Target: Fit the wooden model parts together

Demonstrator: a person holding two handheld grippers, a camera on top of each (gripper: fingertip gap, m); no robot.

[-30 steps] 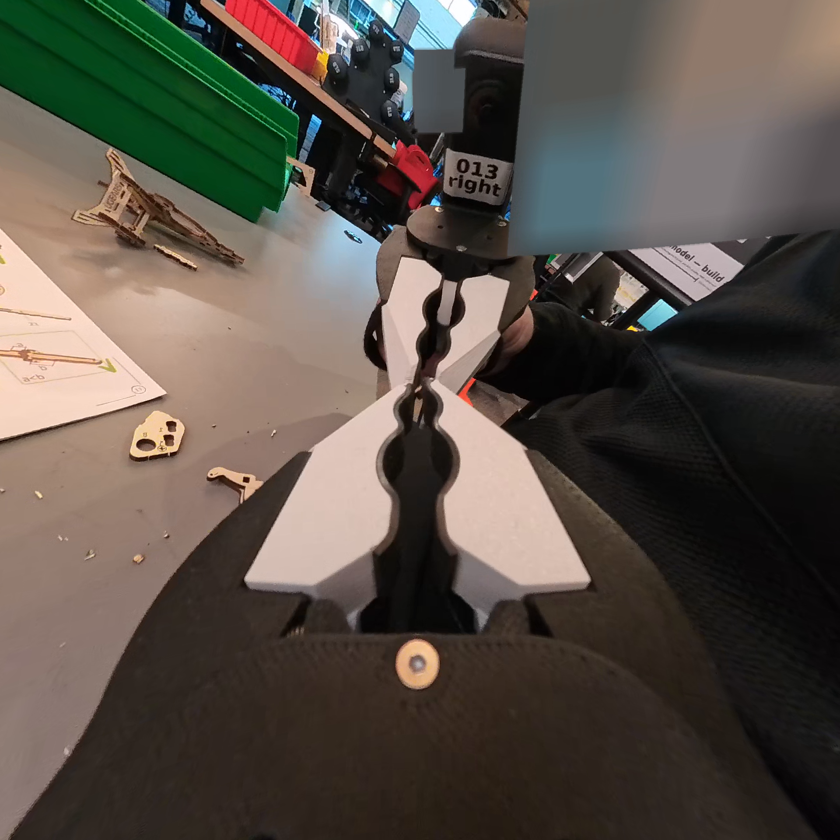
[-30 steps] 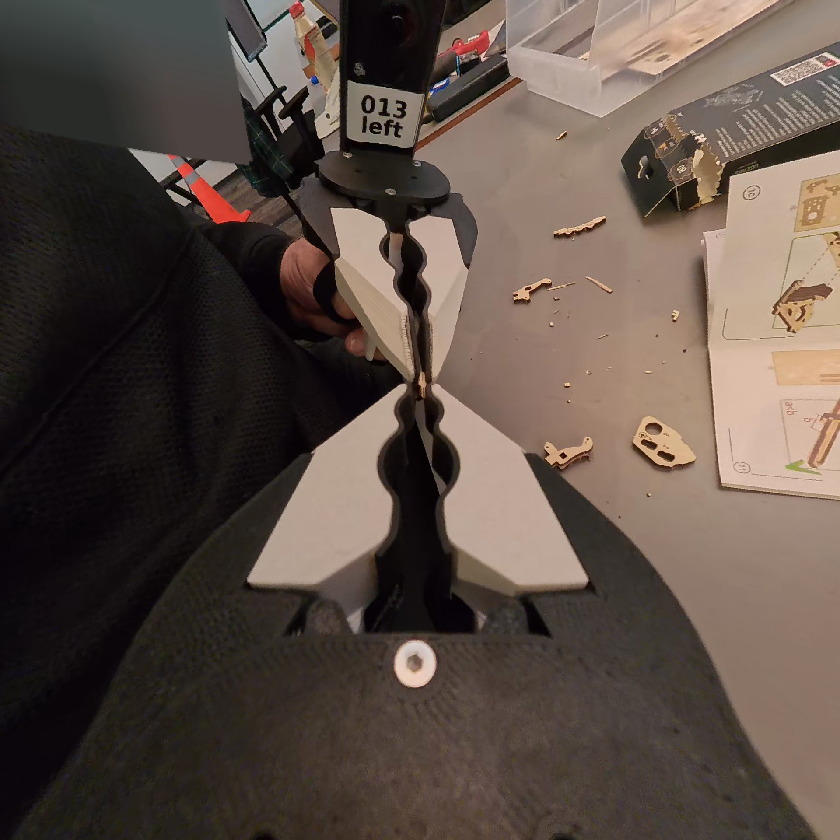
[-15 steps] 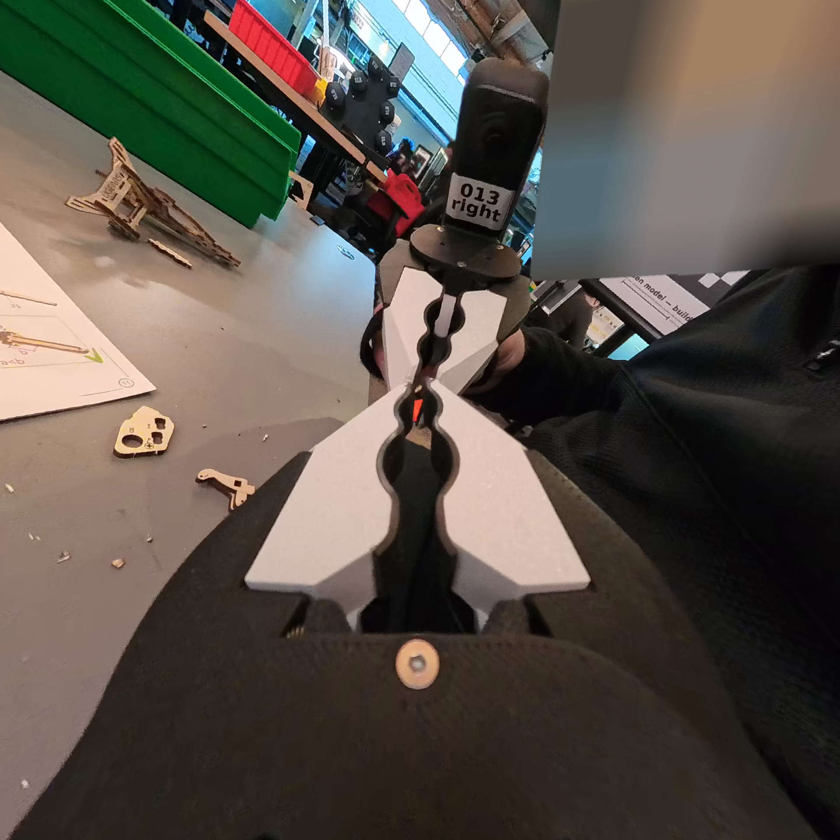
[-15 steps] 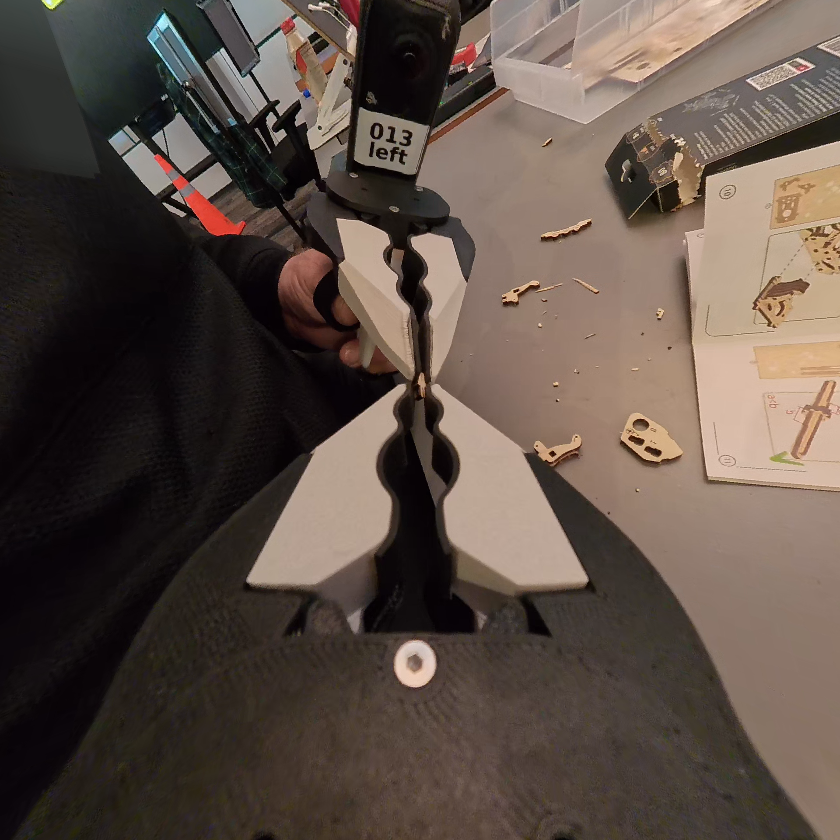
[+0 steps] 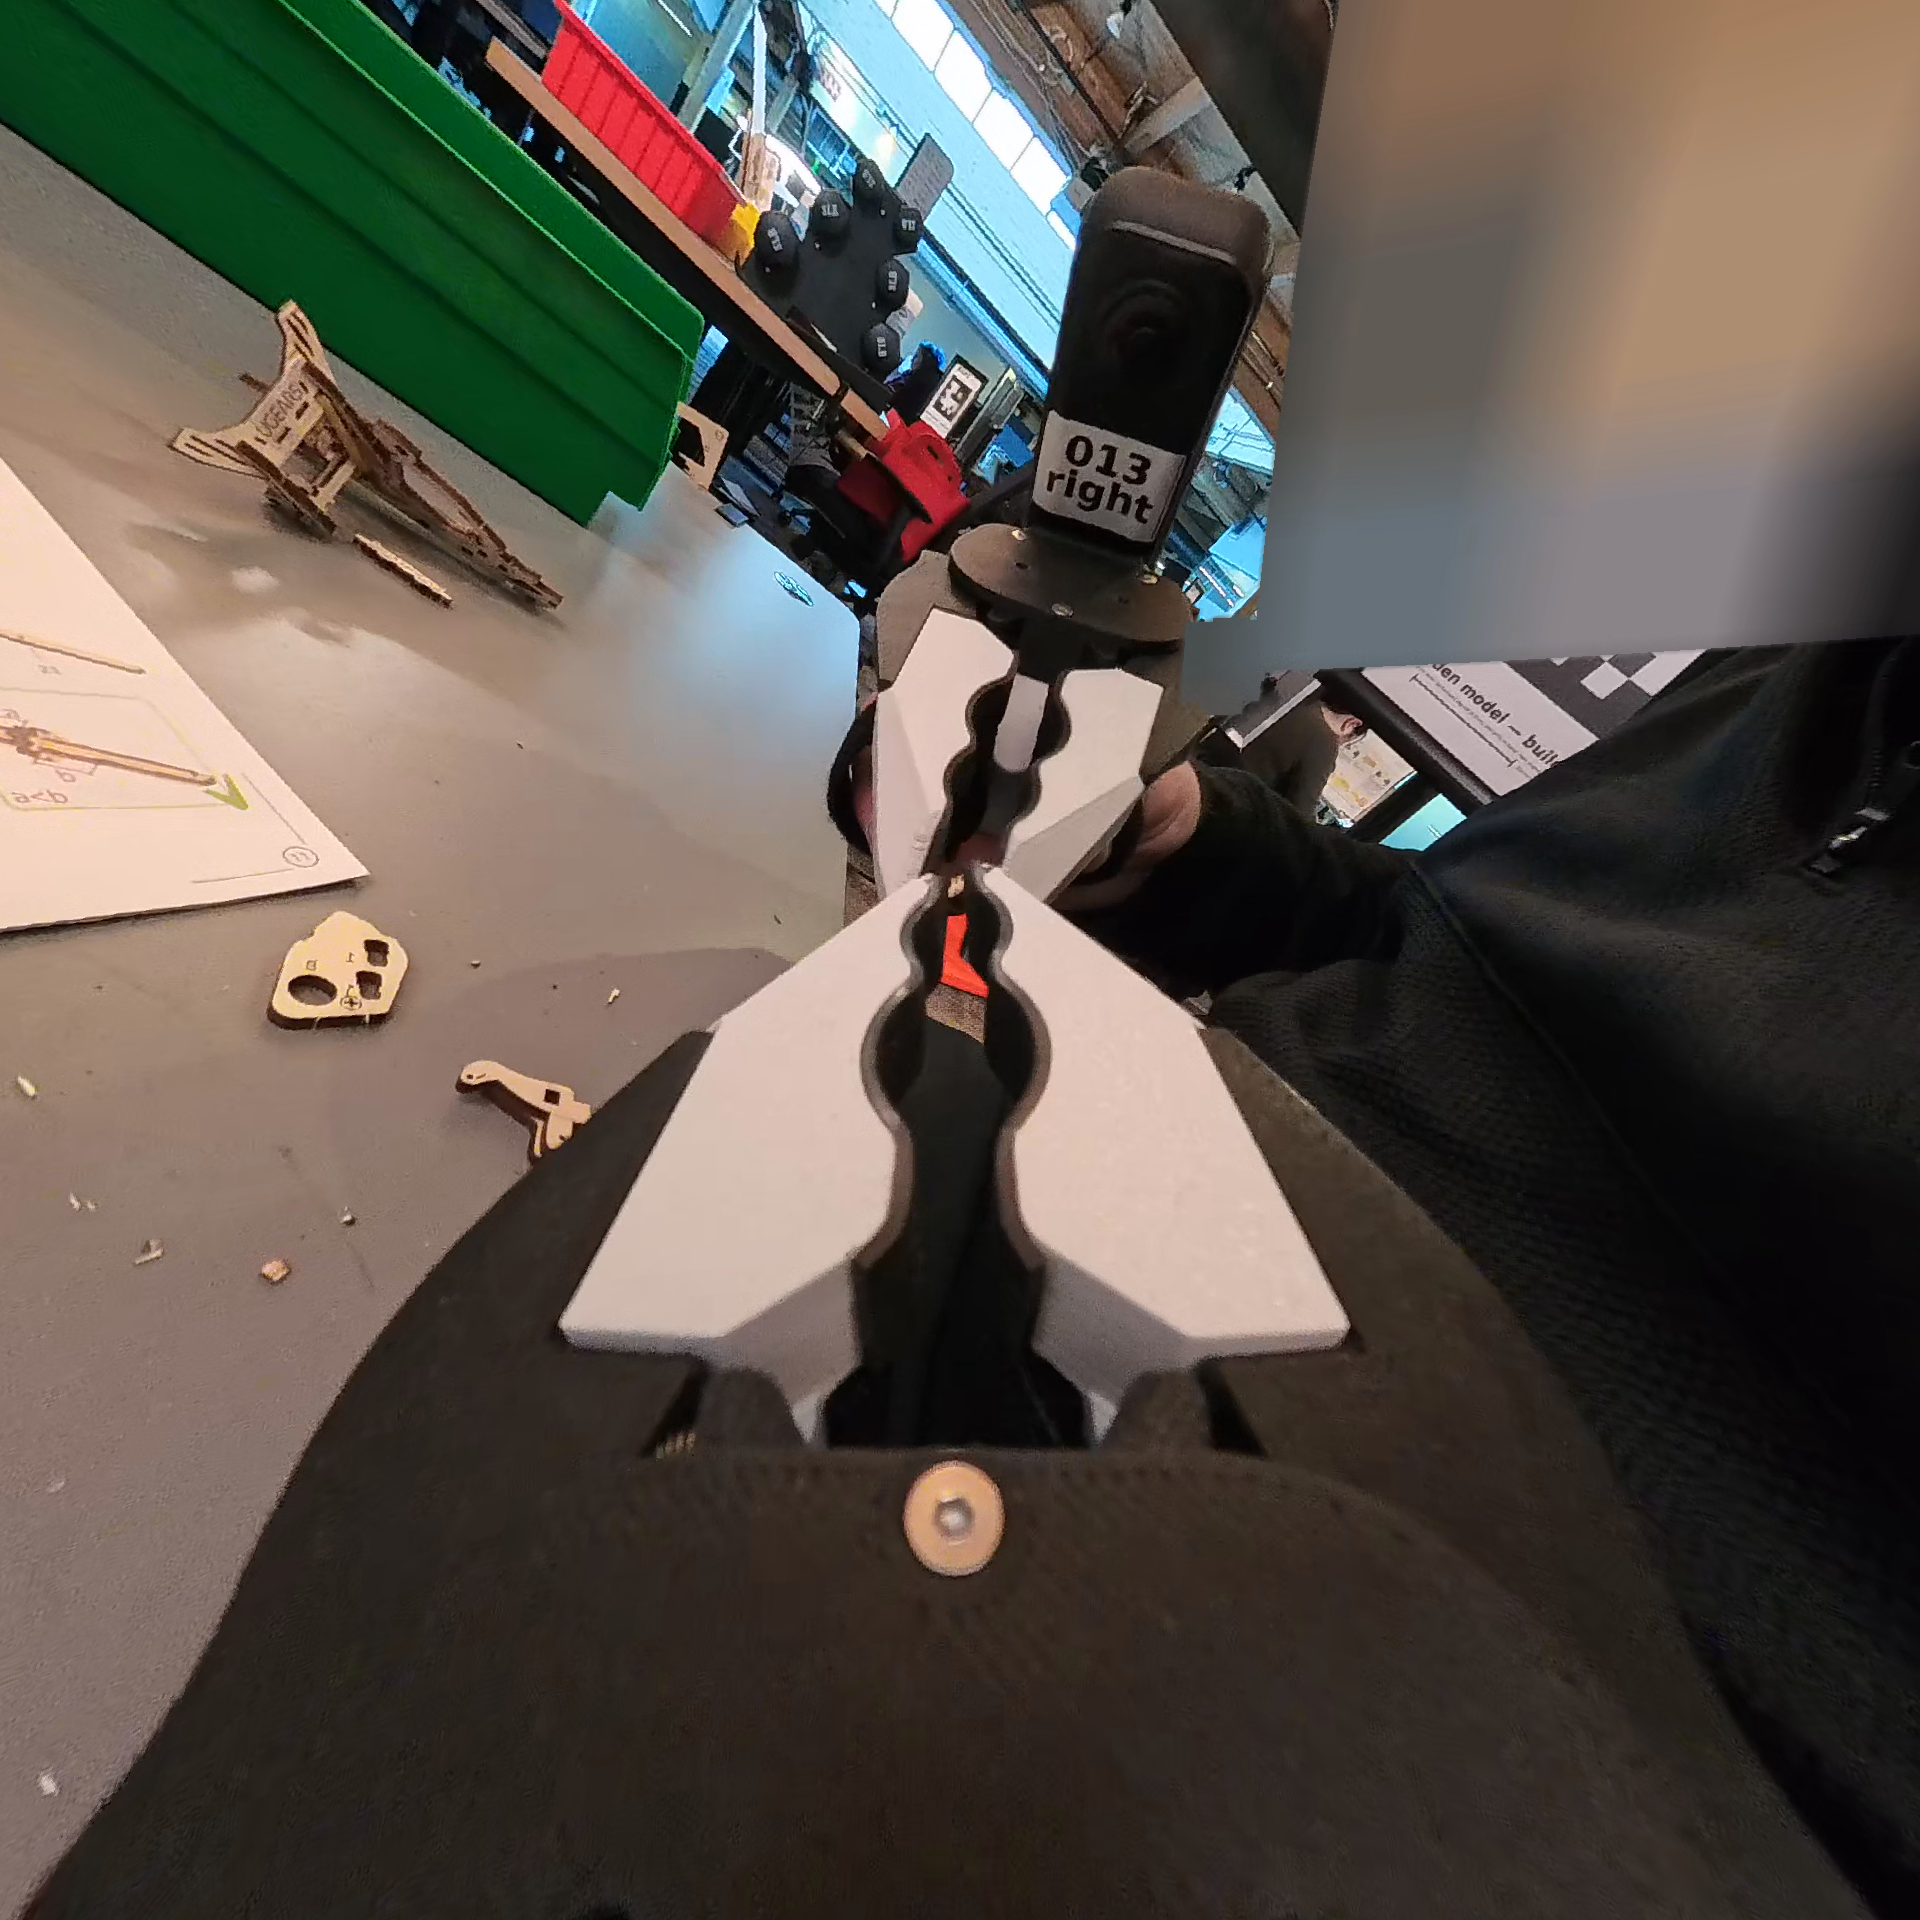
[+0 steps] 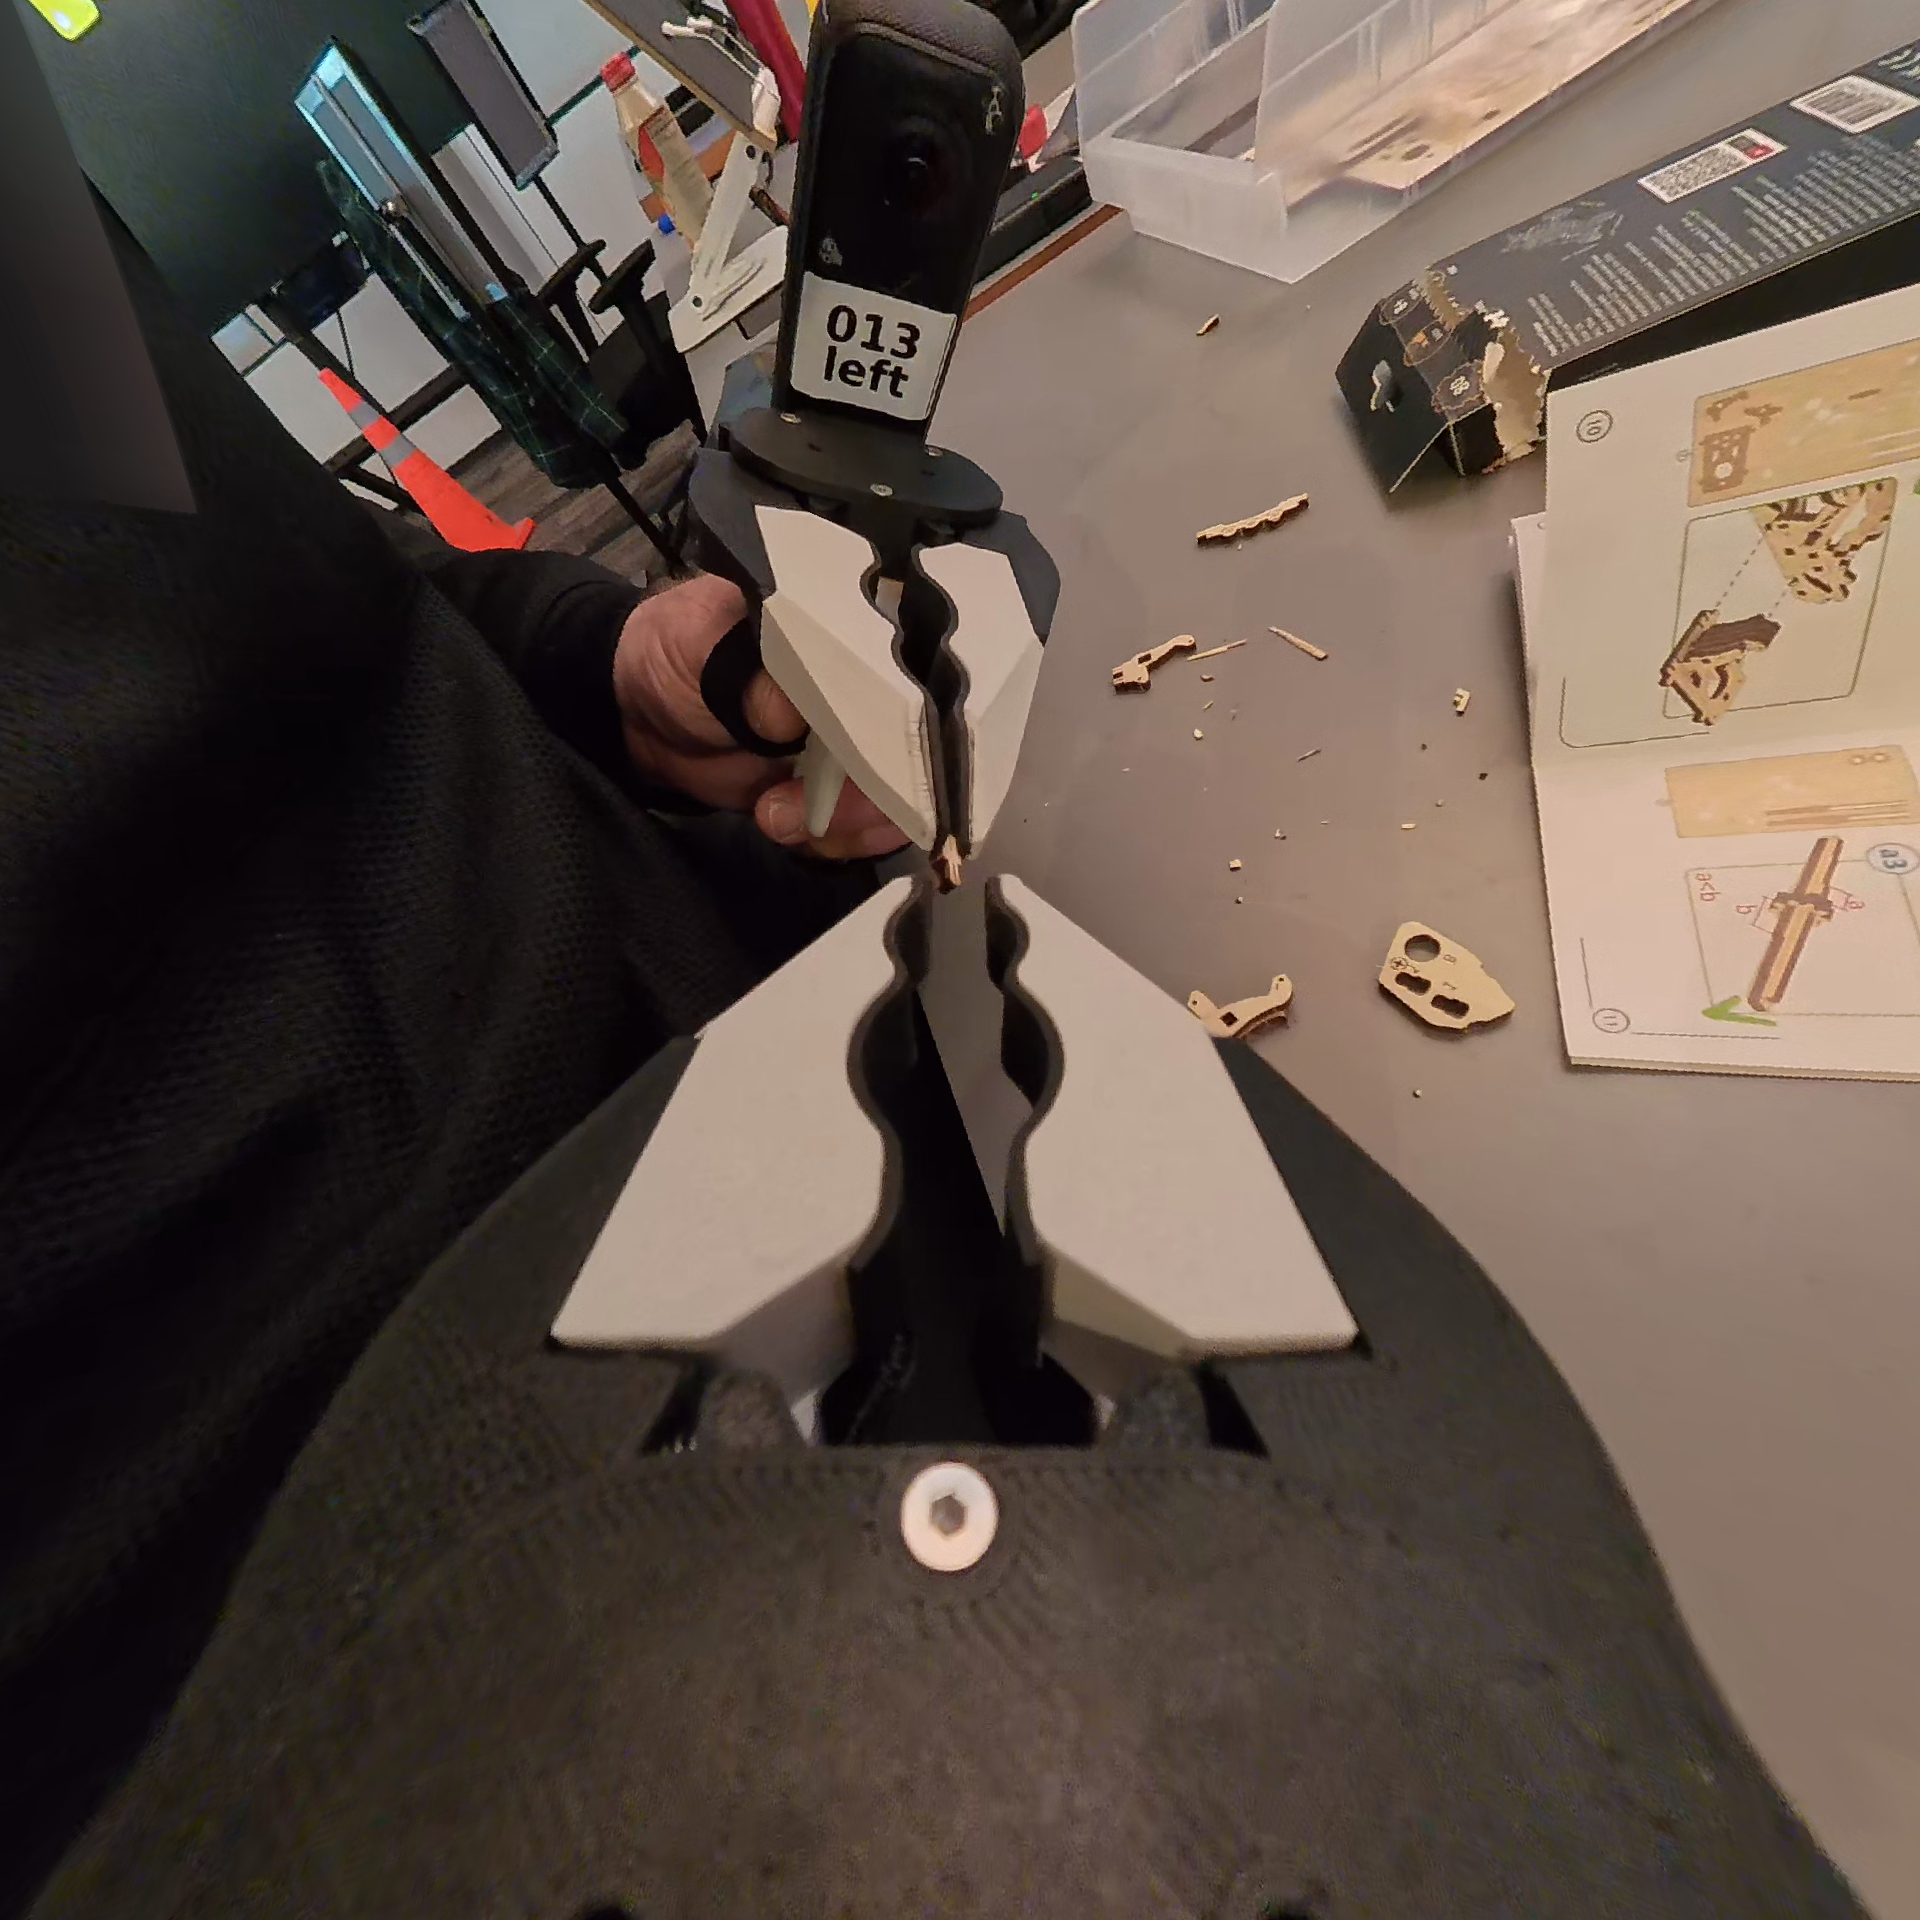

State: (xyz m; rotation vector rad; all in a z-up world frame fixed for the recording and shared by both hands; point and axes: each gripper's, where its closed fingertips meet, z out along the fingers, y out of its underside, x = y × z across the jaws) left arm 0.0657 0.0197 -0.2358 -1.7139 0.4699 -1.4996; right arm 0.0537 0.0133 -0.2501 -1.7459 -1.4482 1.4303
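My left gripper is shut on a tiny wooden piece, which sticks out of its tips in the right wrist view. My right gripper faces it tip to tip. Its jaws stand slightly apart and empty, just below the piece. Both are held in the air near the table's edge, in front of a person in a black top. On the grey table lie a flat wooden part with holes and a hook-shaped part. A partly built wooden model stands farther off.
An open instruction booklet lies on the table, with a torn black box and a clear plastic bin behind it. Green bins stand at the far side. Small wooden bits and chips are scattered on the table. Left tips and right tips are each some 30 cm from the partly built wooden model.
My right gripper's jaws have parted and let go of the tiny piece. My left gripper still holds it. Both grippers have tilted a little.
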